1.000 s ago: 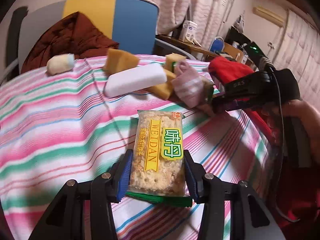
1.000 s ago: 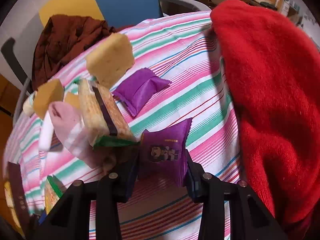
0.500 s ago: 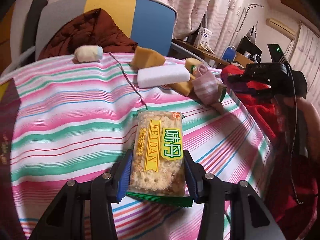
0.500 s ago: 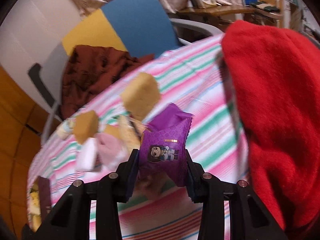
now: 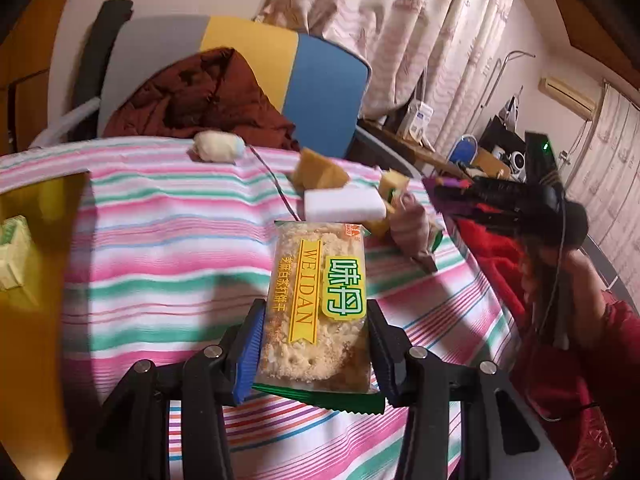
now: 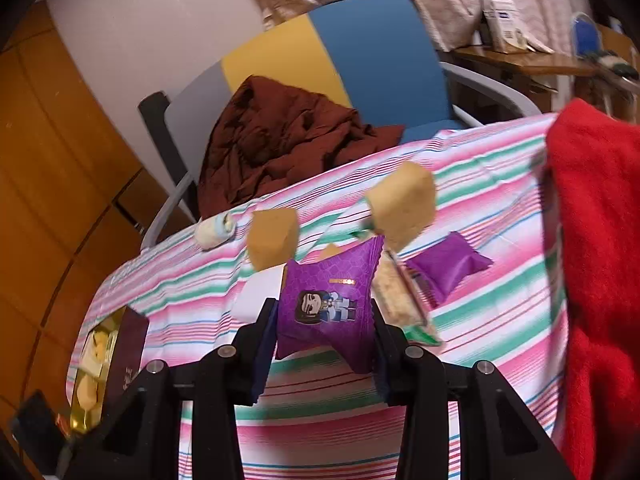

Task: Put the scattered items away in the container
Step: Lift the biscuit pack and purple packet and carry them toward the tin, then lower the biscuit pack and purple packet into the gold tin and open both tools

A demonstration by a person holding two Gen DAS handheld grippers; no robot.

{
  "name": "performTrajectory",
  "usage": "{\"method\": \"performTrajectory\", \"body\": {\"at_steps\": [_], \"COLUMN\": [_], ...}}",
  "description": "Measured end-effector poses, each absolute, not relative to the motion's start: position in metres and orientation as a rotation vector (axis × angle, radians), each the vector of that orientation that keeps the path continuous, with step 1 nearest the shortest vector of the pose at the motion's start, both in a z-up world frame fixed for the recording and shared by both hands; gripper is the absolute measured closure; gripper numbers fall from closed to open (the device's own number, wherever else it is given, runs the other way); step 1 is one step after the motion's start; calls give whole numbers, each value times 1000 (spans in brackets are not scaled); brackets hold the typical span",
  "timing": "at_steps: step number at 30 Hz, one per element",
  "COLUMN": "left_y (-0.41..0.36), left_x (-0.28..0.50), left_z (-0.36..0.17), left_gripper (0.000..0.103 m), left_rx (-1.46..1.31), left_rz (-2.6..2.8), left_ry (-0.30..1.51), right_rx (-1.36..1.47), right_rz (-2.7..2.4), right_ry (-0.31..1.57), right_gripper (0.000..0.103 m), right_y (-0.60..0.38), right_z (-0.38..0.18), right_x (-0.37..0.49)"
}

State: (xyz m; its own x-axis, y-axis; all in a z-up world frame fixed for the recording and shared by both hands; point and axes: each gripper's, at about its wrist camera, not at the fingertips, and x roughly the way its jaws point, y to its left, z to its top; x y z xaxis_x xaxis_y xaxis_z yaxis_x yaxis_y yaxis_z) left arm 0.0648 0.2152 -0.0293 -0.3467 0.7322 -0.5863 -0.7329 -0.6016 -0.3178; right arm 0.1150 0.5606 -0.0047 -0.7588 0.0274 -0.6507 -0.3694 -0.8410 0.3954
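The left hand-held gripper was clamped on a clear cracker pack, held above the striped worktop. The right hand-held gripper was clamped on a purple pouch, also lifted clear of the cloth.

The step in hand looked like carrying both packs to the box, which sat far to the left of both grippers, at the worktop's edge. To do it well, each pack probably needed to stay level and be lowered fully over the box before letting go, one hand at a time so they did not collide.

Beyond the right gripper lay sponges, a second purple pouch and a roll, still to be tidied. A red cloth lay to its right.

The box was cut off at the frame edge in both views, so its depth and free space could not be judged. The right view was blurred.
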Motion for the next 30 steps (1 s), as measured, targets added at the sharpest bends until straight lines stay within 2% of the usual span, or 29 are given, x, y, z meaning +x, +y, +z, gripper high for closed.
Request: {"method": "performTrajectory", "body": {"at_steps": [4, 8, 13, 25, 30], "left_y": [192, 170, 137, 56, 30], "left_x": [62, 54, 42, 2, -14], "left_z": [-14, -4, 3, -8, -17], "left_gripper": [55, 55, 55, 55, 55], "left_rx": [-849, -852, -858, -957, -1006], "left_rz": [2073, 2110, 2178, 2332, 2383], "left_ry": [-22, -64, -102, -194, -219], "right_rx": [-1022, -1084, -1178, -1386, -1466], "right_rz": [2676, 2706, 2798, 3007, 3077], "right_ry": [738, 843, 810, 799, 740], "right_gripper": [61, 61, 61, 61, 61], "right_y": [543, 521, 475, 348, 299], "right_z": [-5, -11, -6, -4, -1], "right_x": [107, 96, 77, 15, -11]}}
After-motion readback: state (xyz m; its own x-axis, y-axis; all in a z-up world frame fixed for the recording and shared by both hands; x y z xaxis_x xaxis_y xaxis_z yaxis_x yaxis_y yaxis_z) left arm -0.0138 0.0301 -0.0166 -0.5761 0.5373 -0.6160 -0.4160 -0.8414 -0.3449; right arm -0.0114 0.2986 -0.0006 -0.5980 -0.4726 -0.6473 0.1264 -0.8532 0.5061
